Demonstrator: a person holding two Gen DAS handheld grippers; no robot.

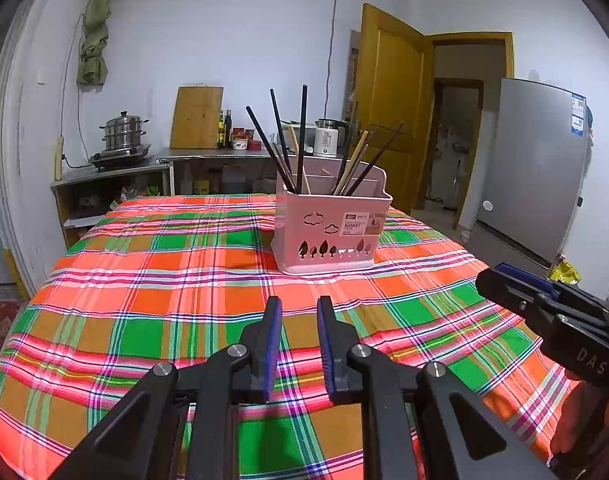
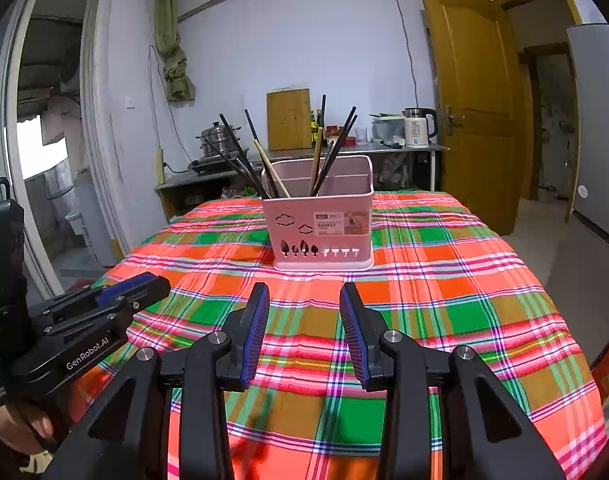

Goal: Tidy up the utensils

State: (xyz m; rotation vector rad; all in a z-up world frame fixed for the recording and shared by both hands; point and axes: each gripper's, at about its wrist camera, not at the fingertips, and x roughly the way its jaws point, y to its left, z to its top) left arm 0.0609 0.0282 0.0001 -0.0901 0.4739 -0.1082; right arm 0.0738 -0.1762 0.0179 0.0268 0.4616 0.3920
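A pink plastic utensil basket [image 1: 331, 232] stands upright on the plaid tablecloth [image 1: 164, 280]; it also shows in the right wrist view [image 2: 318, 228]. Several dark and wooden chopsticks [image 1: 300, 140] stand in it, leaning left and right [image 2: 264, 160]. My left gripper [image 1: 299, 308] is open and empty, held above the cloth well in front of the basket. My right gripper [image 2: 304, 294] is open wider and empty, also in front of the basket. Each gripper shows in the other's view: the right one [image 1: 504, 280] and the left one [image 2: 144, 284].
The table's cloth [image 2: 464, 300] falls away at the left and right edges. Behind the table stand a counter with a steamer pot [image 1: 124, 132], cutting board [image 1: 196, 118] and kettle [image 1: 328, 138]. A fridge [image 1: 536, 168] and yellow door [image 1: 388, 100] are at right.
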